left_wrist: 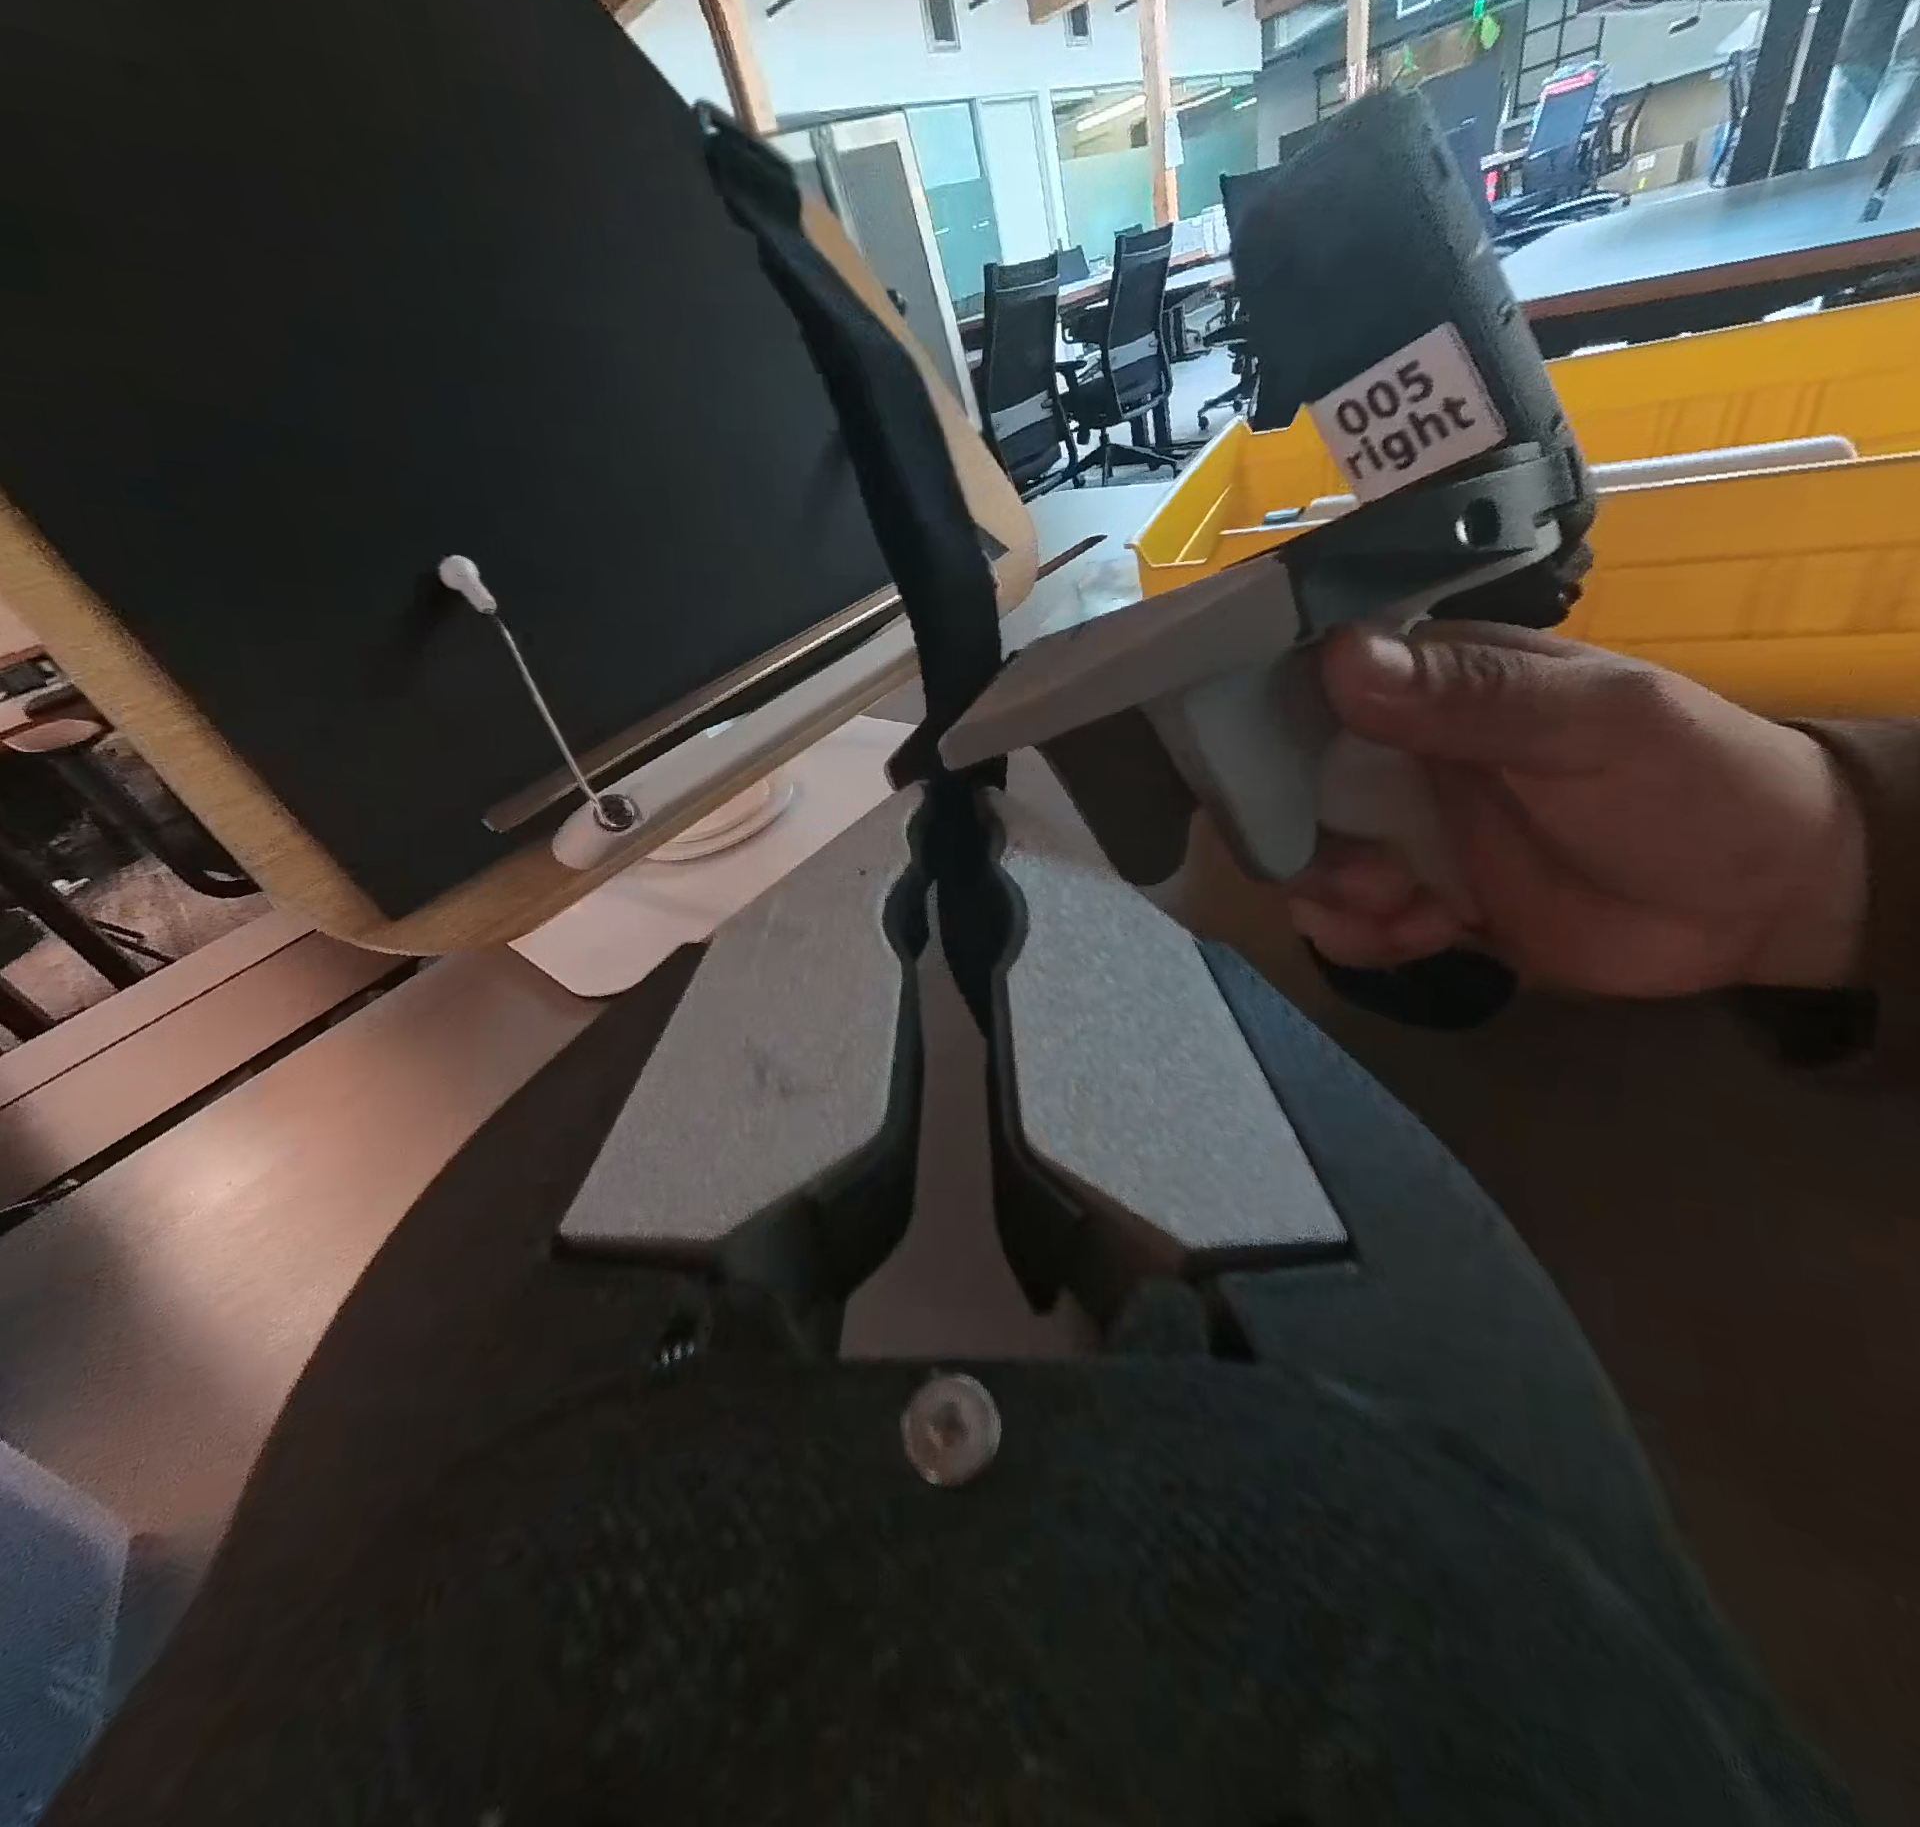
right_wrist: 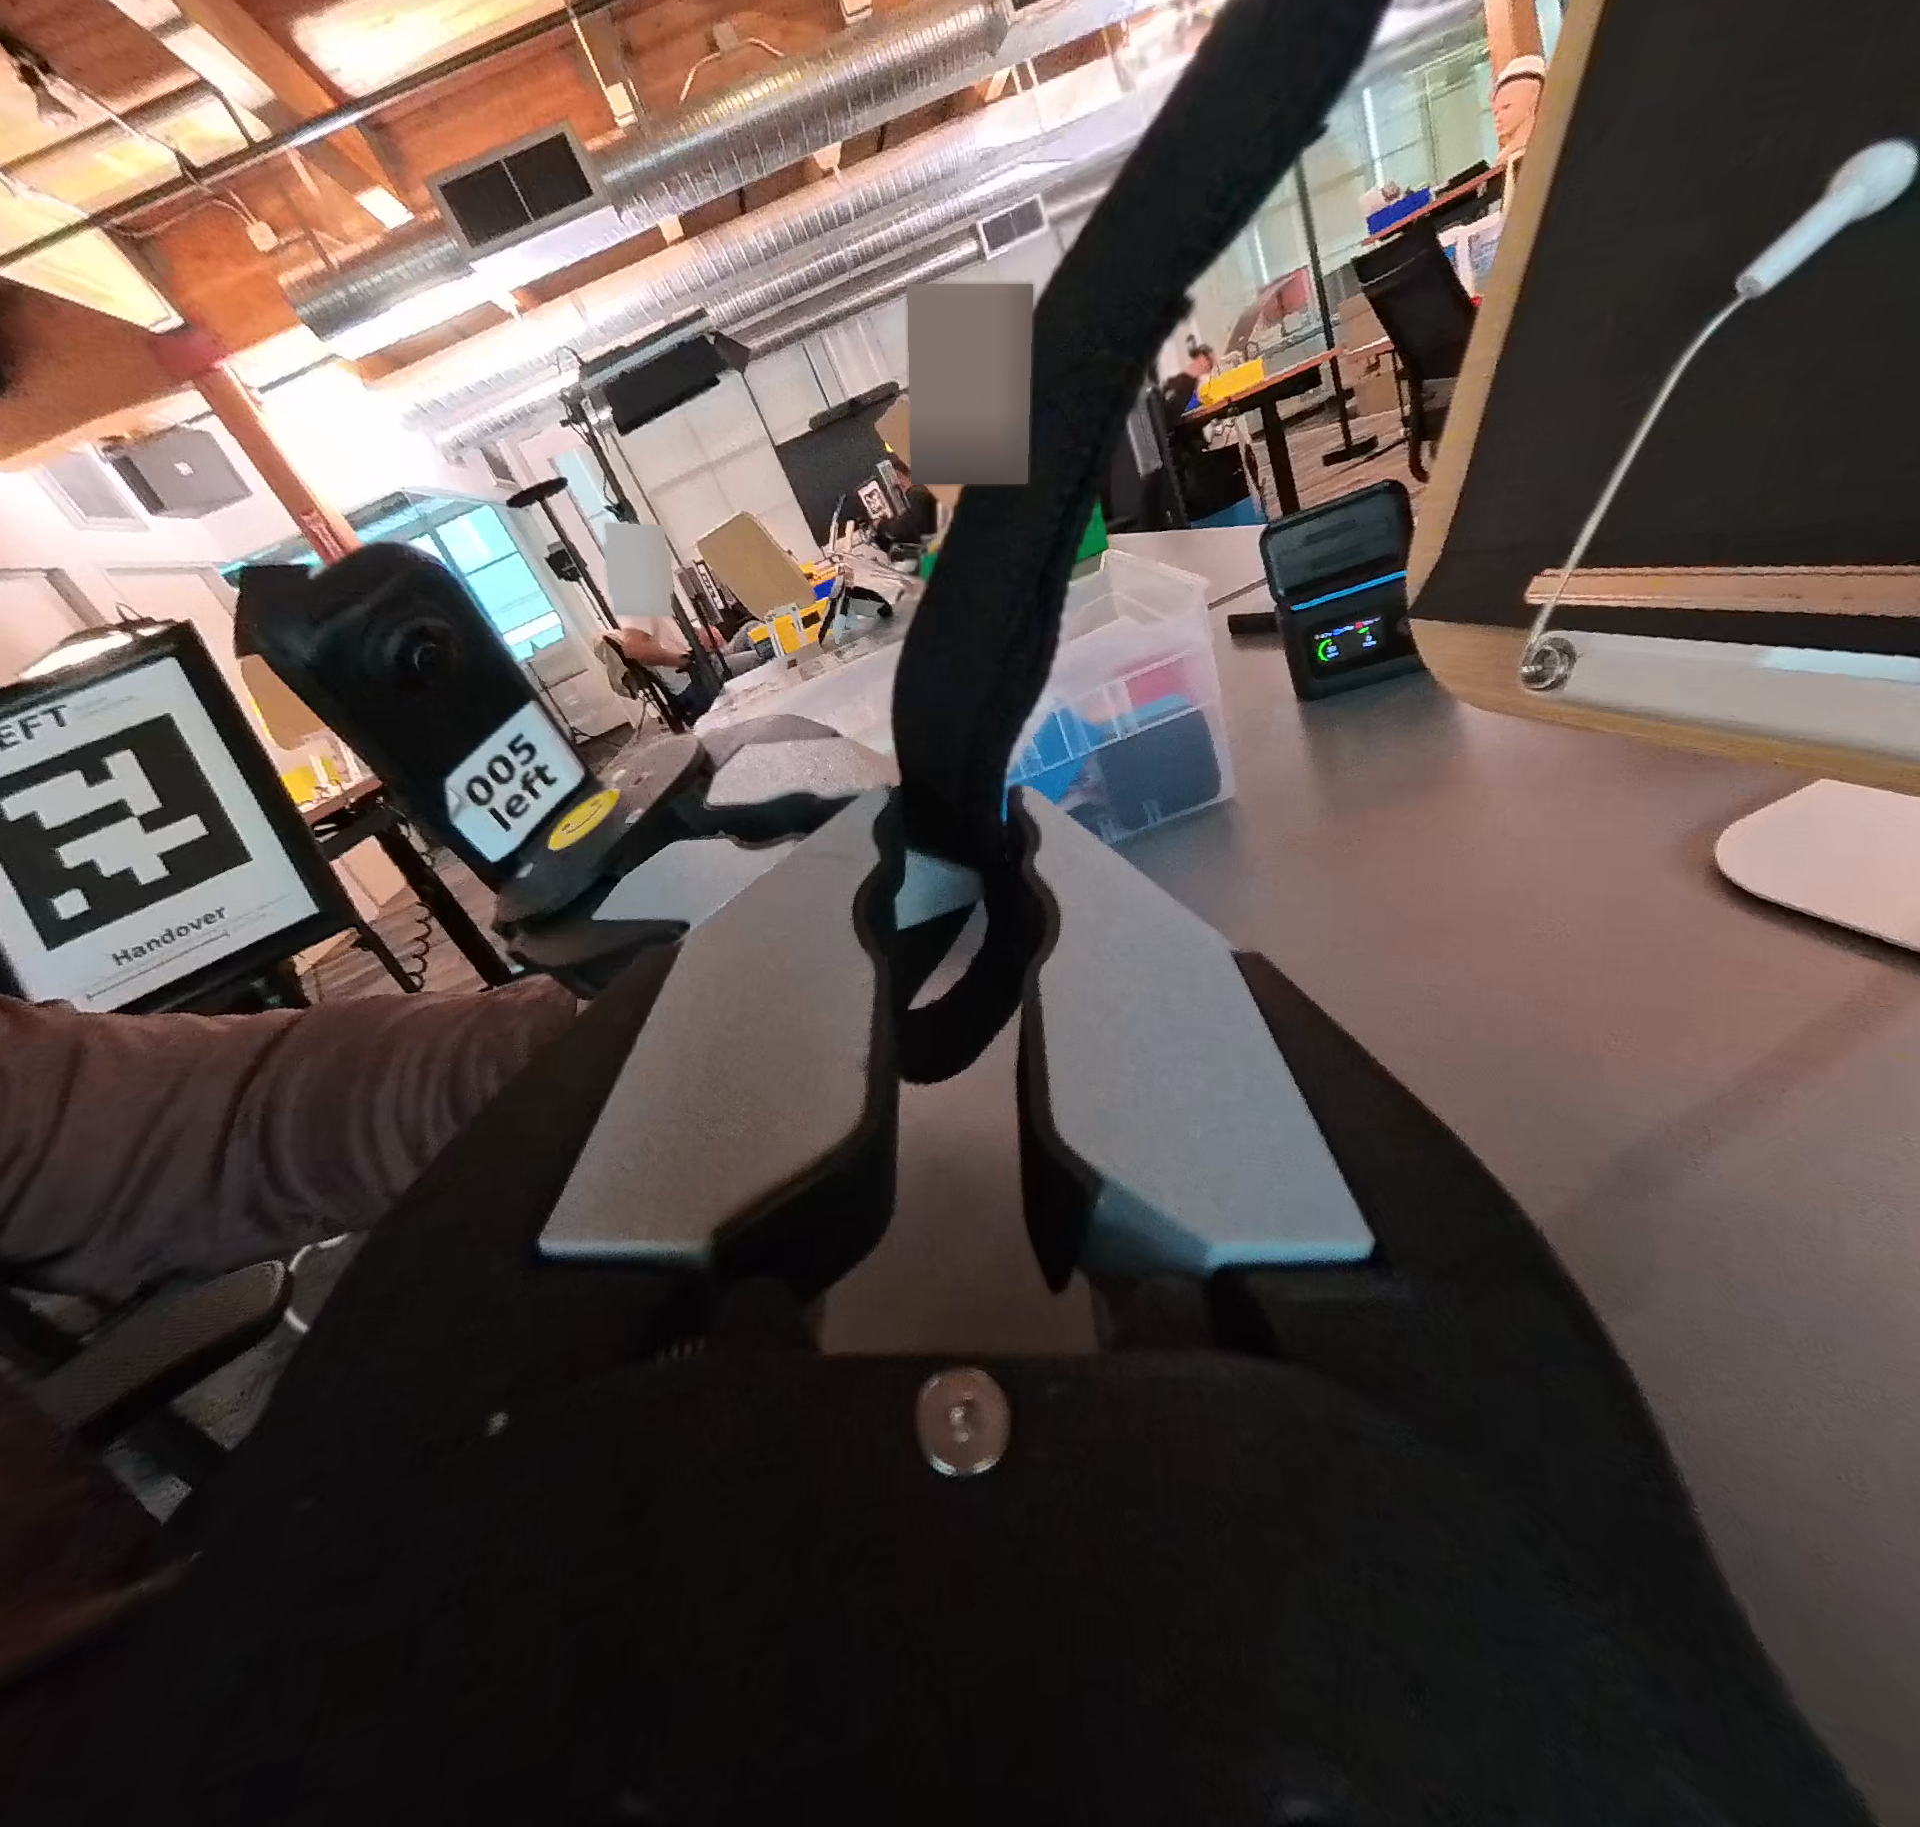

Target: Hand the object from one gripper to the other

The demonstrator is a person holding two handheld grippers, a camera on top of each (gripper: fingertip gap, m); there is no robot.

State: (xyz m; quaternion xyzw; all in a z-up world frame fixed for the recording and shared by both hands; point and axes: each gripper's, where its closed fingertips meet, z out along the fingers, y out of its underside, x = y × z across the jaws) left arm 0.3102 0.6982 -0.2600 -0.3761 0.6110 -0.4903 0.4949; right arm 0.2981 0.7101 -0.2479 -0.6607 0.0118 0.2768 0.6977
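Your left gripper (left_wrist: 951,842) pinches the black strap (left_wrist: 883,406); your right gripper (right_wrist: 951,842) clamps it too. Close behind hangs the black board (left_wrist: 364,323), with the yellow bin (left_wrist: 1714,489) and clear box (right_wrist: 1153,697) nearby.

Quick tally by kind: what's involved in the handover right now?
Hand-held grippers: 2, left hand-held gripper and right hand-held gripper, both closed on the strap
Black straps: 1, black strap
Total: 3
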